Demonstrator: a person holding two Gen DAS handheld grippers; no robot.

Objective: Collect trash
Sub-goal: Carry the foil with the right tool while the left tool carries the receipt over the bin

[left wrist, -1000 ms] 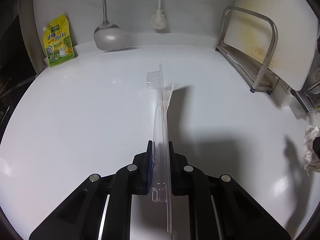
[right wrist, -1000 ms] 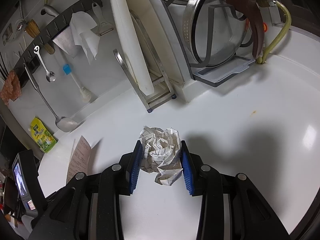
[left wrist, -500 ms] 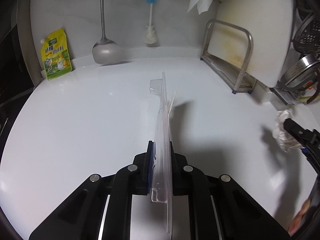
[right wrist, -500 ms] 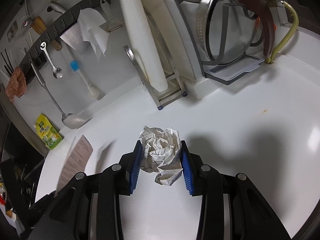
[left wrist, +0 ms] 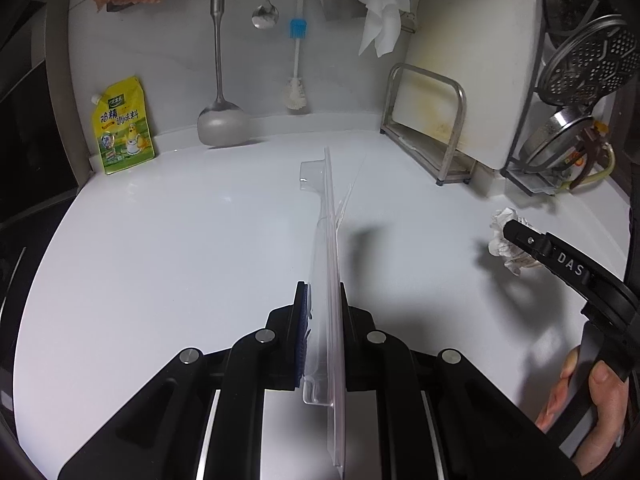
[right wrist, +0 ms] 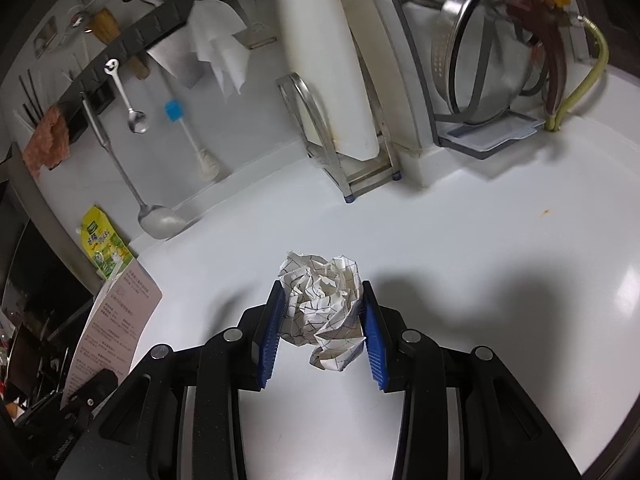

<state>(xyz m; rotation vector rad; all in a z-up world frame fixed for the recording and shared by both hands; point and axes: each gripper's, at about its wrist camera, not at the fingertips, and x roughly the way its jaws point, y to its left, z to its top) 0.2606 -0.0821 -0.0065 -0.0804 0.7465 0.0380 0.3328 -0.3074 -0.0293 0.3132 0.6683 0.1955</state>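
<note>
My left gripper (left wrist: 323,292) is shut on a clear plastic blister pack (left wrist: 329,232), held edge-on above the white counter (left wrist: 168,248). From the right wrist view the same pack (right wrist: 116,320) shows its pinkish printed card at the lower left. My right gripper (right wrist: 322,292) is shut on a crumpled ball of grid paper (right wrist: 324,304), lifted off the counter. In the left wrist view that ball of paper (left wrist: 505,240) and the right gripper (left wrist: 510,229) appear at the right, with a person's hand (left wrist: 588,396) on the handle.
A yellow seasoning pouch (left wrist: 122,126) leans at the back left beside a hanging ladle (left wrist: 220,120) and brush (left wrist: 296,68). A cutting board in a metal rack (left wrist: 444,120) and a pot lid stand (right wrist: 480,64) line the back right. A white cloth (right wrist: 218,52) hangs on the rail.
The left gripper rose and swung right with the pack, bringing the right gripper and its paper ball into its view. The right gripper shifted sideways, still gripping the paper.
</note>
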